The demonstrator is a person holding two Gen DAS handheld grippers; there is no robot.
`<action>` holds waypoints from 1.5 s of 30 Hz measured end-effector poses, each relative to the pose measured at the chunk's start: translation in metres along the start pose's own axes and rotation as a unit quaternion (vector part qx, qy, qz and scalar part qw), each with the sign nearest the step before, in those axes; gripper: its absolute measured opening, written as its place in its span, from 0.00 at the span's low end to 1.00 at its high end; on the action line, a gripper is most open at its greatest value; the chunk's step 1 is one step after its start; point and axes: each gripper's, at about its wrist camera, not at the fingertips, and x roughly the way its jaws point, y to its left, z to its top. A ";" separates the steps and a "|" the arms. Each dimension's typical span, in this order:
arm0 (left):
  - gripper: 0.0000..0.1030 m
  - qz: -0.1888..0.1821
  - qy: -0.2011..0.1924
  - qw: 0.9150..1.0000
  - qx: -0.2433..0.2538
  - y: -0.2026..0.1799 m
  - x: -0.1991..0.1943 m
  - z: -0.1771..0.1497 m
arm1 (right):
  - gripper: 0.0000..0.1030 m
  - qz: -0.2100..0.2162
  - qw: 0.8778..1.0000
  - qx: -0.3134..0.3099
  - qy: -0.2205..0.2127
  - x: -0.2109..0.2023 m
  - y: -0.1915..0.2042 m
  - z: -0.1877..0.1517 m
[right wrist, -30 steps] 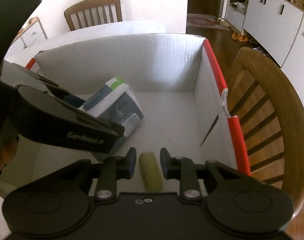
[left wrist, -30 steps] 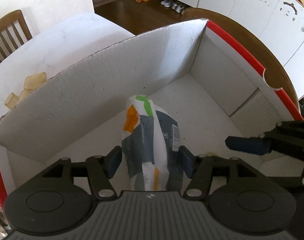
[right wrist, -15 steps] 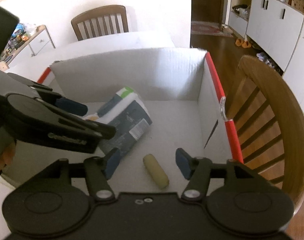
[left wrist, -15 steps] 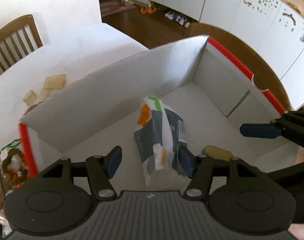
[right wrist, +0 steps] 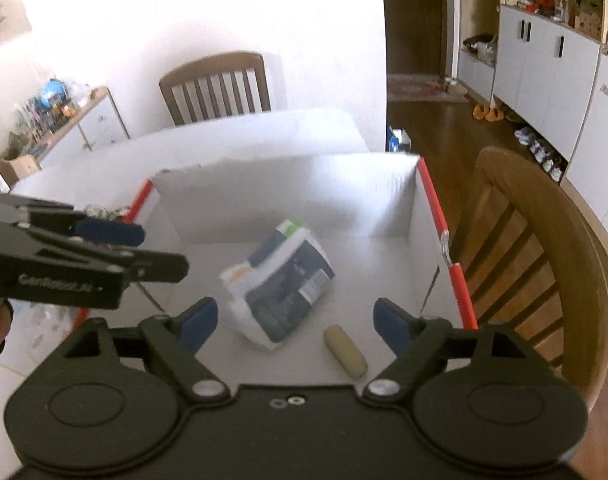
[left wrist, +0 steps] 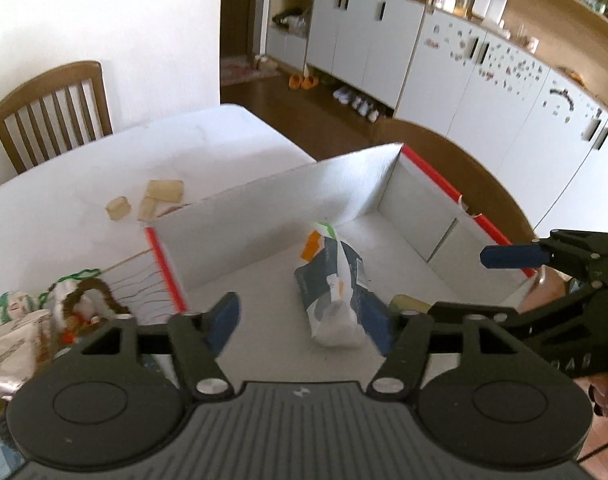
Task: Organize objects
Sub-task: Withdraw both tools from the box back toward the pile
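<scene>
A white cardboard box point(left wrist: 263, 216) point(right wrist: 287, 184) with red edges stands on the white table. On its floor lies a blue-and-white snack bag point(left wrist: 336, 292) point(right wrist: 279, 284), and beside it a small yellowish roll point(right wrist: 344, 350) point(left wrist: 410, 303). My left gripper point(left wrist: 304, 316) hovers above the box, its jaws opening, with the bag lying loose below them. My right gripper point(right wrist: 293, 322) is also above the box, jaws opening wide, nothing pressed between its blue pads. Each gripper shows at the edge of the other's view.
Outside the box on the table lie several pale wrapped candies point(left wrist: 155, 200) and a heap of snack packets point(left wrist: 43, 320) at the left. A wooden chair point(right wrist: 544, 264) stands close to the box's right side, another chair point(left wrist: 51, 112) at the table's far end.
Both grippers let go and rose out of the box. The left released the bag, the right released the yellowish roll; both things now lie on the box floor.
</scene>
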 end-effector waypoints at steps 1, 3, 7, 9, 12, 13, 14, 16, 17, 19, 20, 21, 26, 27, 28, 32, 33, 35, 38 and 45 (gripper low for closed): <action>0.71 0.000 -0.006 1.000 0.000 0.003 -0.006 -0.003 | 0.84 -0.001 1.000 0.002 -0.003 -0.003 0.003 0.000; 0.71 -0.004 -0.016 1.000 0.000 0.009 -0.018 -0.008 | 0.86 -0.001 1.000 0.007 -0.009 -0.010 0.011 -0.001; 0.71 -0.004 -0.026 1.000 -0.008 0.024 -0.039 -0.017 | 0.87 -0.003 1.000 0.017 -0.019 -0.017 0.029 -0.002; 0.71 0.002 -0.032 0.999 -0.013 0.035 -0.050 -0.023 | 0.88 -0.003 1.000 0.020 -0.024 -0.020 0.041 -0.001; 0.72 0.009 -0.037 0.999 -0.028 0.054 -0.066 -0.034 | 0.88 -0.005 0.999 0.020 -0.029 -0.024 0.059 -0.001; 0.74 0.011 -0.039 0.999 -0.033 0.060 -0.070 -0.037 | 0.88 -0.005 0.999 0.019 -0.030 -0.025 0.066 -0.001; 0.82 0.013 -0.040 0.998 -0.040 0.067 -0.074 -0.041 | 0.89 -0.003 0.999 0.018 -0.031 -0.026 0.072 -0.001; 0.87 0.015 -0.044 0.998 -0.053 0.082 -0.082 -0.049 | 0.89 0.000 0.999 0.016 -0.031 -0.026 0.086 0.000; 0.87 0.015 -0.046 0.997 -0.059 0.089 -0.086 -0.053 | 0.89 0.000 0.999 0.013 -0.031 -0.025 0.092 -0.001; 0.87 0.015 -0.047 0.996 -0.069 0.104 -0.093 -0.061 | 0.89 0.004 1.000 0.010 -0.030 -0.024 0.104 -0.002; 0.87 0.018 -0.049 0.996 -0.072 0.110 -0.096 -0.065 | 0.89 0.007 1.000 0.008 -0.029 -0.023 0.111 -0.003; 0.89 0.021 -0.051 0.996 -0.076 0.117 -0.100 -0.069 | 0.89 0.008 1.000 0.007 -0.029 -0.022 0.117 -0.003; 1.00 0.038 -0.066 0.995 -0.071 0.147 -0.113 -0.089 | 0.89 0.016 1.000 -0.001 -0.025 -0.015 0.150 -0.008; 1.00 0.045 -0.066 0.994 -0.068 0.152 -0.114 -0.093 | 0.89 0.017 1.000 -0.003 -0.023 -0.013 0.156 -0.008; 1.00 0.049 -0.067 0.994 -0.066 0.157 -0.115 -0.097 | 0.89 0.017 1.000 -0.006 -0.021 -0.011 0.163 -0.009; 1.00 0.060 -0.077 0.993 -0.065 0.178 -0.122 -0.112 | 0.89 0.023 0.999 -0.022 -0.015 -0.003 0.189 -0.012; 1.00 0.062 -0.077 0.993 -0.068 0.185 -0.123 -0.116 | 0.89 0.024 0.999 -0.027 -0.015 -0.001 0.194 -0.012; 1.00 0.064 -0.076 0.992 -0.076 0.196 -0.123 -0.122 | 0.89 0.027 0.999 -0.040 -0.014 0.005 0.207 -0.013; 1.00 0.063 -0.075 0.992 -0.085 0.214 -0.122 -0.132 | 0.89 0.031 0.998 -0.056 -0.011 0.016 0.226 -0.014; 1.00 0.065 -0.050 0.991 -0.104 0.246 -0.109 -0.146 | 0.89 0.052 0.994 -0.094 0.007 0.045 0.261 -0.018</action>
